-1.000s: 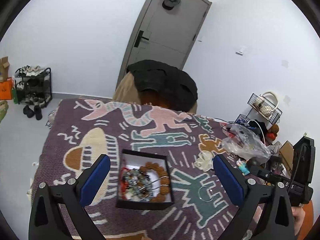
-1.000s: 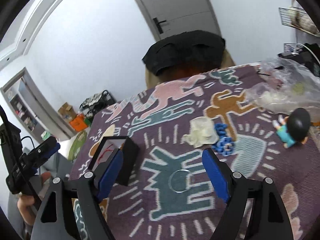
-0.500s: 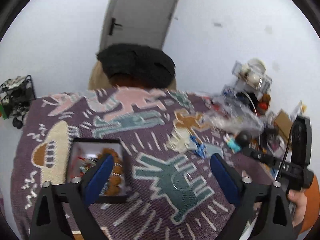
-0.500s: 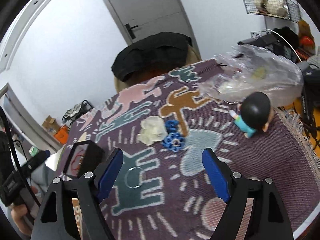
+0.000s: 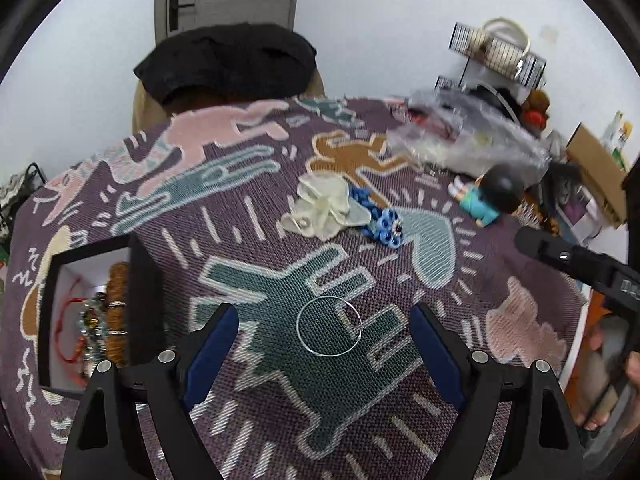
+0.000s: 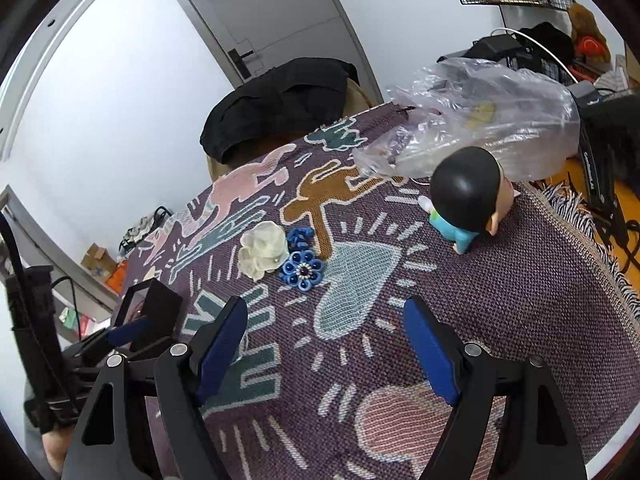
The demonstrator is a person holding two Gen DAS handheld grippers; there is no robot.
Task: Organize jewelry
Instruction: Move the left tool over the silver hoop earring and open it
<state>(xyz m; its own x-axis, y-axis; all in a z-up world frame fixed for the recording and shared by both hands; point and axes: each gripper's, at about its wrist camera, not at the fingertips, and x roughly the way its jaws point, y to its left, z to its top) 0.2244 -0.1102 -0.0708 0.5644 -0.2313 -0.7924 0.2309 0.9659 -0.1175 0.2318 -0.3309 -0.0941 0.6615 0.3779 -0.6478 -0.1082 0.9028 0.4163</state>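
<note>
A thin silver hoop [image 5: 329, 326] lies flat on the patterned cloth, between the fingers of my open left gripper [image 5: 324, 354]. A black jewelry box [image 5: 138, 300] with beads and bracelets inside stands to its left; it also shows in the right wrist view [image 6: 158, 312]. A cream fabric flower [image 5: 322, 208] and a blue bead flower [image 5: 386, 226] lie further back, and both show in the right wrist view, the cream flower [image 6: 264, 250] beside the blue flower [image 6: 302, 270]. My right gripper [image 6: 326, 346] is open and empty above the cloth, nearer than the flowers.
A black-haired toy figure [image 6: 468, 196] stands on the right of the cloth. A crumpled clear plastic bag [image 6: 480, 120] lies behind it. A chair with a black garment [image 5: 228, 64] sits at the far table edge. The fringed cloth edge [image 6: 580, 232] is on the right.
My left gripper has swung right from over the box to the silver hoop. My right gripper has moved right, away from the hoop, toward the flowers and figure.
</note>
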